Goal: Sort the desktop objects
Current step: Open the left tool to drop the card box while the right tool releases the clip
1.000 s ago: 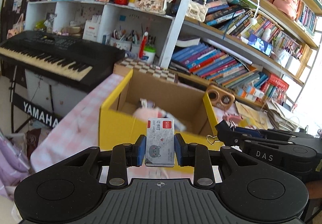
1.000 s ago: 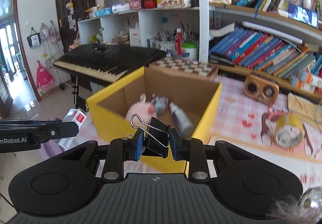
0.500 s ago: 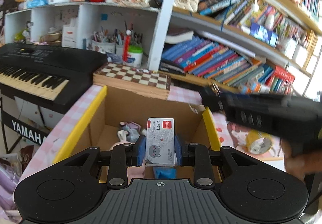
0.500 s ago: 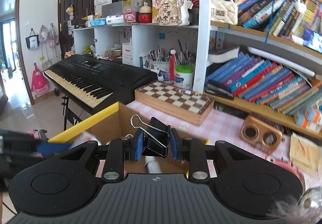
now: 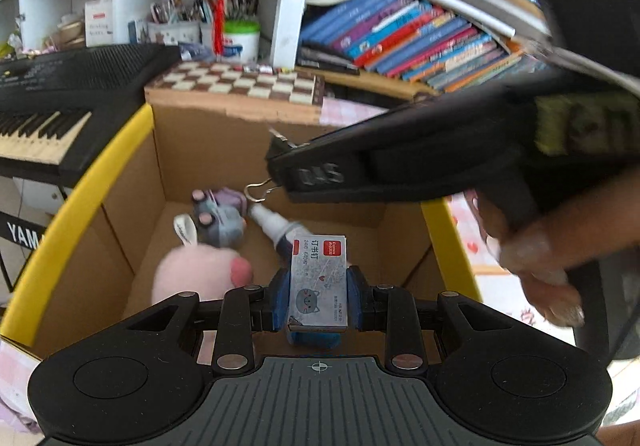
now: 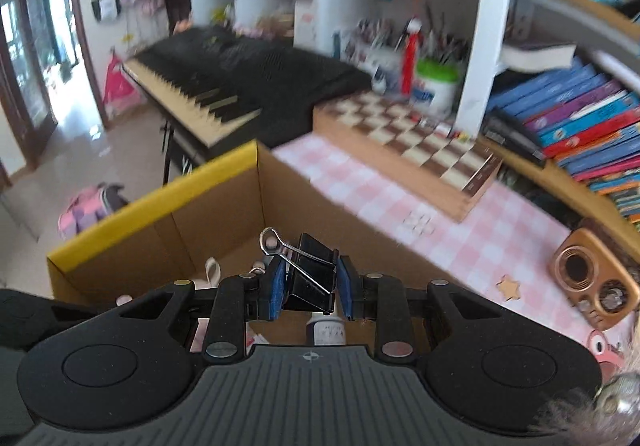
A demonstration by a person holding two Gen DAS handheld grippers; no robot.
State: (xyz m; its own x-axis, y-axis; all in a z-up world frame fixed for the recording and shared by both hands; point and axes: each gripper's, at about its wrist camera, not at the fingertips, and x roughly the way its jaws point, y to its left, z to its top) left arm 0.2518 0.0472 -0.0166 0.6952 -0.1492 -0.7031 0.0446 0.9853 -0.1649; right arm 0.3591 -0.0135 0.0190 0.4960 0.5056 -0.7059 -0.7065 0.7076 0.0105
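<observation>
My left gripper is shut on a small staples box, grey with a red label, held above the open yellow-rimmed cardboard box. Inside the box lie a pink plush, a grey plush mouse and a white glue bottle. My right gripper is shut on a black binder clip and hovers over the same box. In the left wrist view the right gripper reaches in from the right above the box.
A wooden chessboard case lies behind the box on the pink checked tablecloth. A black keyboard stands at the left. Bookshelves rise behind. A brown speaker sits at the right.
Both grippers have moved forward and down over the box opening. The right gripper now crosses above the box in the left wrist view. Both objects stay gripped.
</observation>
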